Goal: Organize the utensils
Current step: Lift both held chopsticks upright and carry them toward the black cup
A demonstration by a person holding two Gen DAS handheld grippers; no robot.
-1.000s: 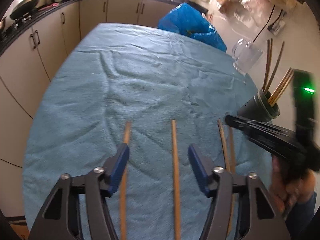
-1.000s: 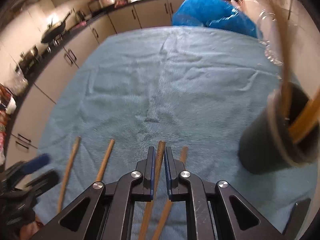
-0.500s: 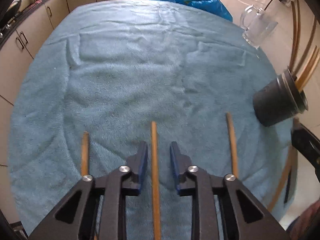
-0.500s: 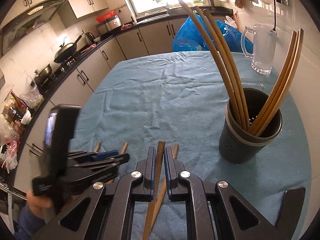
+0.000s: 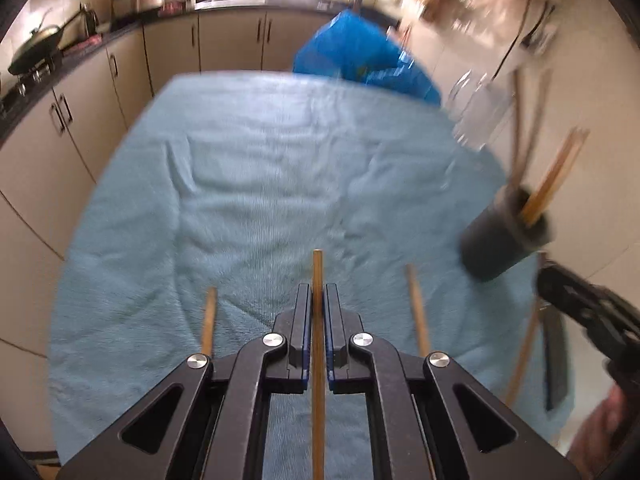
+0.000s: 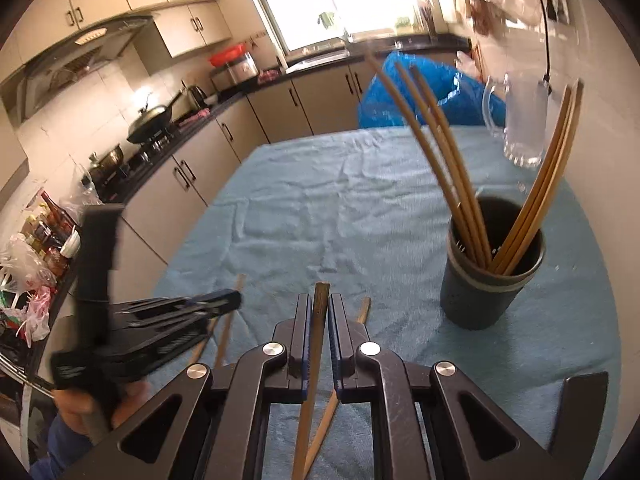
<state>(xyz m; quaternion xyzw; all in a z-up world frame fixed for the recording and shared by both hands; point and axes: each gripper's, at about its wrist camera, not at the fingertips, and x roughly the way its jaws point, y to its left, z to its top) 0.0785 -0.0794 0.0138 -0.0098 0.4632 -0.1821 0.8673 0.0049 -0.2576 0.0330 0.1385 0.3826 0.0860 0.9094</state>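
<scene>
In the left wrist view we see one chopstick (image 5: 208, 320) lying on the blue towel (image 5: 260, 168) at lower left. At bottom centre our left gripper (image 5: 318, 300) is clamped on a chopstick (image 5: 318, 268). Another stick (image 5: 416, 304) lies to its right, and the dark holder (image 5: 500, 244) stands at right.

In the right wrist view our right gripper (image 6: 321, 312), bottom centre, pinches a darker chopstick (image 6: 320, 300); the holder with its chopsticks (image 6: 440, 140) stands at right.

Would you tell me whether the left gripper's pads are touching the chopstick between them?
Touching: the left wrist view shows the left gripper shut, both blue pads pressed flat against the chopstick.
</scene>
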